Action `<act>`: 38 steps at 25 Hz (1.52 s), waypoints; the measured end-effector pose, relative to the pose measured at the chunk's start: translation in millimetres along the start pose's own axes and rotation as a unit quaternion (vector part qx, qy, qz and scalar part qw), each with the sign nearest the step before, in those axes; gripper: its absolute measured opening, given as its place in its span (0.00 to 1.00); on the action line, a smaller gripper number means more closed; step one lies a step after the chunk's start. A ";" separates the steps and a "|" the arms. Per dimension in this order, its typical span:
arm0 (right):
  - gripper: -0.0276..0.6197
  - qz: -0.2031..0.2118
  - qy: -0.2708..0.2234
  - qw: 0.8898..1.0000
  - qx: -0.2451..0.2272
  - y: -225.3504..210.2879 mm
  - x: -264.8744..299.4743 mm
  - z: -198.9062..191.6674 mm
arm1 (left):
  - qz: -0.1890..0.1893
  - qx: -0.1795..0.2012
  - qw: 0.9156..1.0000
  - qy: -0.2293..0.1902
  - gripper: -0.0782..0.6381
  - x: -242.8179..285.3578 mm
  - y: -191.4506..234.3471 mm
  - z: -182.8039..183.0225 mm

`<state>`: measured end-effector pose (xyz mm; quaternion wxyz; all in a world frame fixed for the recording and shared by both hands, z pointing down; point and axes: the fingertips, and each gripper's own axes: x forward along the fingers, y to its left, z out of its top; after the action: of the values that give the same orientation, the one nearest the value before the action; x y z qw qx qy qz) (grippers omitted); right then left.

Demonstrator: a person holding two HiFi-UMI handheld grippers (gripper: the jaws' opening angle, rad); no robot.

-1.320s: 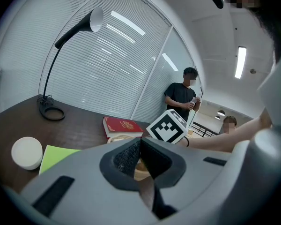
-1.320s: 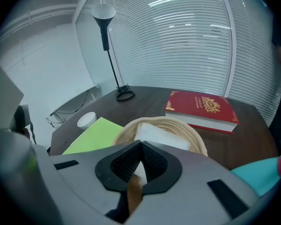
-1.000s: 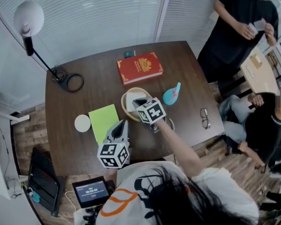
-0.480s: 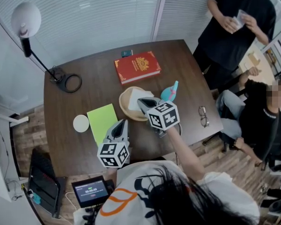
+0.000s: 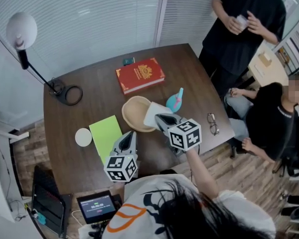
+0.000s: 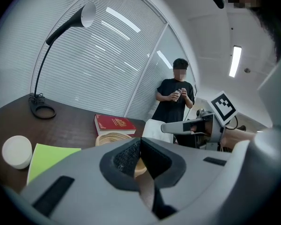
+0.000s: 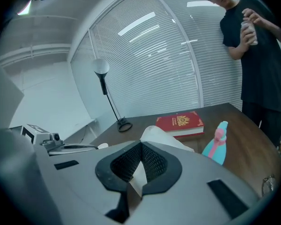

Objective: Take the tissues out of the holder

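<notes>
White tissue is pinched between the closed jaws of the right gripper, hanging just ahead of its tips over the rim of the wooden holder; the left gripper, jaws together and empty, is held farther off.

- Red book, ahead of right gripper: gold crest, lettering unreadable.
- Marker cube on each gripper: black-and-white square codes, no words.
- Small screen, behind left gripper: display text illegible.
</notes>
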<state>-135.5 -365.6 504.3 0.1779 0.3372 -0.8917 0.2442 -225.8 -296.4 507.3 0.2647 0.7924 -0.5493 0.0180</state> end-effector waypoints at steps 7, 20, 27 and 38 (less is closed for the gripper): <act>0.06 -0.037 0.004 0.999 0.036 -25.1 -35.0 -26.9 | -0.013 0.005 1.000 0.003 0.11 5.3 -12.7 -3.6; 0.06 -0.080 0.066 0.988 0.119 -68.9 -43.1 -108.4 | -0.011 0.000 1.000 0.003 0.11 5.9 -13.0 -4.6; 0.06 -0.088 0.088 0.985 0.117 -75.3 -35.1 -123.3 | -0.010 -0.001 1.000 0.001 0.11 4.9 -13.1 -4.6; 0.06 -0.097 0.100 0.984 0.114 -77.9 -27.9 -130.0 | -0.009 -0.003 1.000 -0.001 0.11 6.5 -12.1 -4.3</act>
<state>-42.3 -329.9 621.7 0.2493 0.4144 -0.7986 0.3583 -211.5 -297.0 508.3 0.2664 0.7966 -0.5425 0.0137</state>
